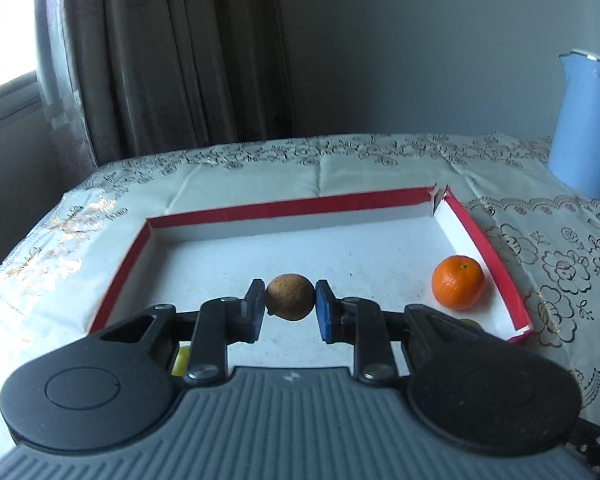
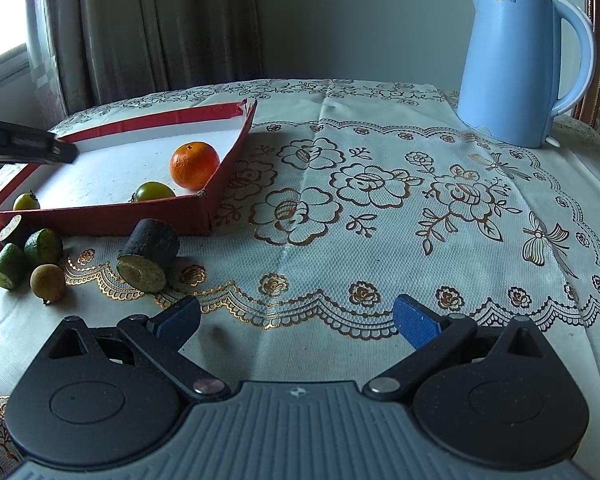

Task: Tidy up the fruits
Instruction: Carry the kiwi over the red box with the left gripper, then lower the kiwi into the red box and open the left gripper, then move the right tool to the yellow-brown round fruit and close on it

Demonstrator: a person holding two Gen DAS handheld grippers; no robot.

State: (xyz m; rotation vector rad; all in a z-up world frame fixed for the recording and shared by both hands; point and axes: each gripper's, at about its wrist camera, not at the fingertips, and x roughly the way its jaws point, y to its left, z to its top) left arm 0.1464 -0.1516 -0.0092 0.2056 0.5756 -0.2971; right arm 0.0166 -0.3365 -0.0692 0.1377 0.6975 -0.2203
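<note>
The left tool (image 1: 290,304) is clamped tight on a small brown round fruit (image 1: 290,297), one pad against each side, above the white floor of the red-rimmed cardboard tray (image 1: 284,204). The middle and far half of the tray lie bare. A mandarin (image 1: 457,282) sits near the tray's right wall, and a green tomato (image 2: 154,192) lies against the near wall beside it, with a second green tomato (image 2: 26,201) toward the near left corner. The tray's far right corner is split open.

The right tool (image 2: 296,320) has its jaws spread wide and grips nothing, above open lace tablecloth (image 2: 379,208). Outside the tray's near wall lie cut cucumber pieces (image 2: 8,266), a dark cut chunk (image 2: 150,254) and another brown fruit (image 2: 48,283). A blue kettle (image 2: 511,64) stands at the counter's far right, well apart.
</note>
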